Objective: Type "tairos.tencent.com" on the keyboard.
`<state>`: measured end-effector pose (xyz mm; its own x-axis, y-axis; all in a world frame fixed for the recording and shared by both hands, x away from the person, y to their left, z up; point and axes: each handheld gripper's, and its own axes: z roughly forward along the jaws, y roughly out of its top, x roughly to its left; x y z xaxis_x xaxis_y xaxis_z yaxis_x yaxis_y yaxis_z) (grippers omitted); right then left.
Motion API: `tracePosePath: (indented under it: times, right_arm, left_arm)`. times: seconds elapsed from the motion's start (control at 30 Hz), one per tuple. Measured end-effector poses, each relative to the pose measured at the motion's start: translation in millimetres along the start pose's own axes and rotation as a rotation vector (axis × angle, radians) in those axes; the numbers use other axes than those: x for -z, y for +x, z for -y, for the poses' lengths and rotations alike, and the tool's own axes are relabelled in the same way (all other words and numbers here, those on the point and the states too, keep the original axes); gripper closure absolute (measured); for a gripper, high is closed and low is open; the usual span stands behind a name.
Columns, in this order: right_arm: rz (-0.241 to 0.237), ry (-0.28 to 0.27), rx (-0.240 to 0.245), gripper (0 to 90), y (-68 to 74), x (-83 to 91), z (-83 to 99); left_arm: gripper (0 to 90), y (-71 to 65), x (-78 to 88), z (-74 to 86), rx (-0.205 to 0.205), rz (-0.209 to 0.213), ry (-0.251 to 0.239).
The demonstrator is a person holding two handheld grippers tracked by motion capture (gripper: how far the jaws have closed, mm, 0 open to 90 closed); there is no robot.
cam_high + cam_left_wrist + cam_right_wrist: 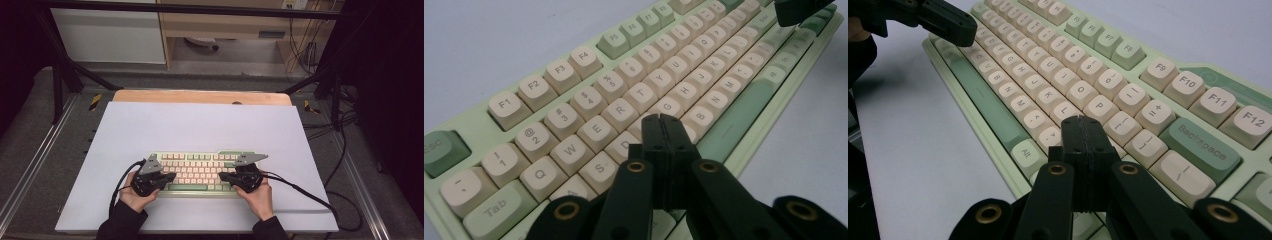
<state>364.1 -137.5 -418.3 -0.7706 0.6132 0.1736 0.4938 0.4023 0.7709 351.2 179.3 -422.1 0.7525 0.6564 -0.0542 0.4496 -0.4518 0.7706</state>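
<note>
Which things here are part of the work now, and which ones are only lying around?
Part of the work:
- keyboard
- left gripper, fingers shut, over the keys
- right gripper, fingers shut, over the keys

Only lying around:
- white mat
- cables on the floor

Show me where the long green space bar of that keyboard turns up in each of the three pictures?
High view: the long green space bar lies along the near edge of the pale green keyboard with cream keys, between the two hands.
Left gripper view: it slants up to the right of centre, right of the shut black fingers.
Right gripper view: it slants at upper left.
Shared landmark: the white table sheet under the keyboard.
</note>
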Motion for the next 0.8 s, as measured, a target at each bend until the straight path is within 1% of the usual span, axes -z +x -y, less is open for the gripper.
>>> tracePosePath:
  times: [0.4,0.67,0.73,0.8]
  right_arm:
    - [-0.005,-0.009,0.000,90.0,-0.2,1.9,-0.1]
    - [-0.003,-0.009,0.000,90.0,-0.1,2.1,-0.2]
    - [-0.004,-0.008,0.000,90.0,-0.2,1.8,-0.2]
    - [-0.005,-0.009,0.001,90.0,-0.2,1.7,-0.2]
  left_arm:
    - [89.7,-4.2,-9.3,0.4,-0.012,-0.001,0.025]
    - [89.7,-3.6,-9.3,1.6,-0.012,0.001,0.024]
    - [89.7,-3.2,-10.7,2.6,-0.012,0.002,0.032]
    - [89.7,-2.5,-10.8,3.4,-0.008,0.005,0.028]
